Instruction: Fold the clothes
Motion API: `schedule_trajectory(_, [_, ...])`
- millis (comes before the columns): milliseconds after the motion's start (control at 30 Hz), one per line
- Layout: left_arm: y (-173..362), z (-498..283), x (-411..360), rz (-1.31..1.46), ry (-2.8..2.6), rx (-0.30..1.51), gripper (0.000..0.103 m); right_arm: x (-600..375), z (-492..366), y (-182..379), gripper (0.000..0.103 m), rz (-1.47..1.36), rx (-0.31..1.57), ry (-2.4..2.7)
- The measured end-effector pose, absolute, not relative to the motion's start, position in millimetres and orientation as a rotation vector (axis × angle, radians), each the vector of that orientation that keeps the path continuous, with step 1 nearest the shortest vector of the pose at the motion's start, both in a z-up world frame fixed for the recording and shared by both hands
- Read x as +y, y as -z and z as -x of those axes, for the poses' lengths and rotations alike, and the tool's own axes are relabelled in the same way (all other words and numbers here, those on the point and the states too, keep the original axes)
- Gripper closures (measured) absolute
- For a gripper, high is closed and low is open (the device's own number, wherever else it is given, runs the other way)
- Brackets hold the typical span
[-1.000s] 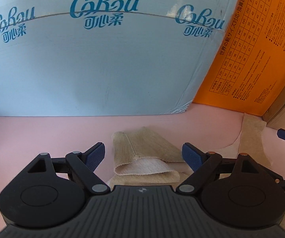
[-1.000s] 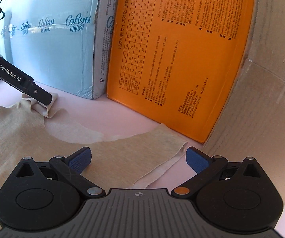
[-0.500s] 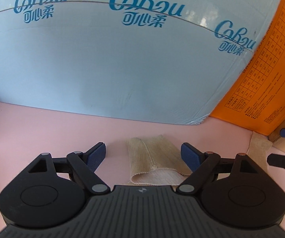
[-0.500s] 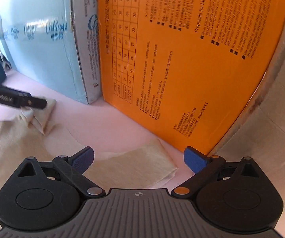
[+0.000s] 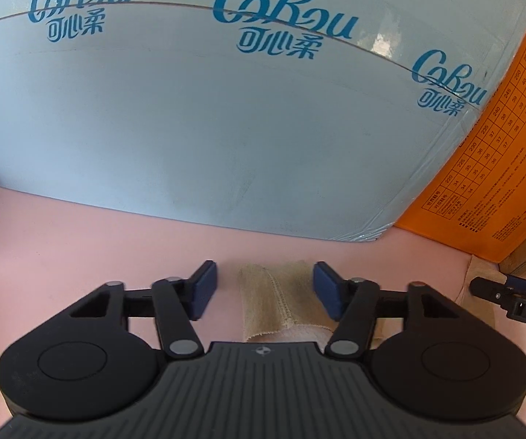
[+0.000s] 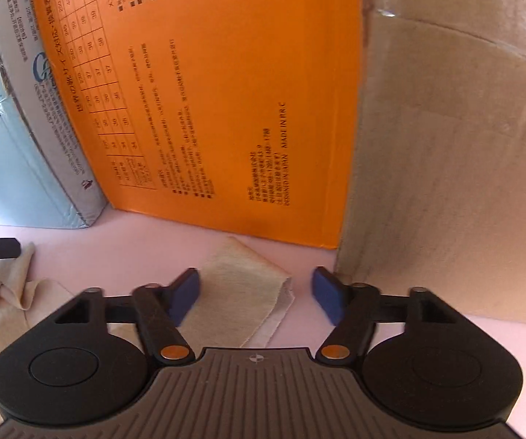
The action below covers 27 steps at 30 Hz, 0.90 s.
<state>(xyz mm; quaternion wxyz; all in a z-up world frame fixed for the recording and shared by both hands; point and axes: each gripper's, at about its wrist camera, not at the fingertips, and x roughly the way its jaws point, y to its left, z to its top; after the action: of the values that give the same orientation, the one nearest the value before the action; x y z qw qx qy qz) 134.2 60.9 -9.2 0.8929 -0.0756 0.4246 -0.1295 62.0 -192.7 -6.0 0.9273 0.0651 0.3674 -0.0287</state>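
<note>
We see the beige top (image 6: pixel 237 292) flat on the pink table (image 5: pixel 62 248); it looks light and limp; both left gripper (image 5: pixel 265 289) and right gripper (image 6: pixel 255 298) gape, each straddling a sleeve end; we'd pinch those hems.

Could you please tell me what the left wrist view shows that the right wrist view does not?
Only the left wrist view shows the ribbed beige sleeve cuff between the open left gripper jaws. Only the right wrist view shows the plain brown cardboard box and the beige shoulder corner at the open right gripper. Both show the orange printed box, pale blue carton and pink surface.
</note>
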Motion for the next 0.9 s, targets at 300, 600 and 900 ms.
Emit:
schedule_trajectory(300, [-25,-121,61,0.155,0.295,0.861,0.1,-225,-36,-17,0.099,-0.416,0.715,-0.043])
schedule_trajectory(600, [-91,-72,76,0.179,0.318,0.759,0.1,-228,32,-84,0.099,-0.57,0.605,-0.191])
schedule_trajectory(900, [-113,52,130,0.2,0.353,0.777,0.1,-185,142,-114,0.099,-0.515,0.622,-0.408])
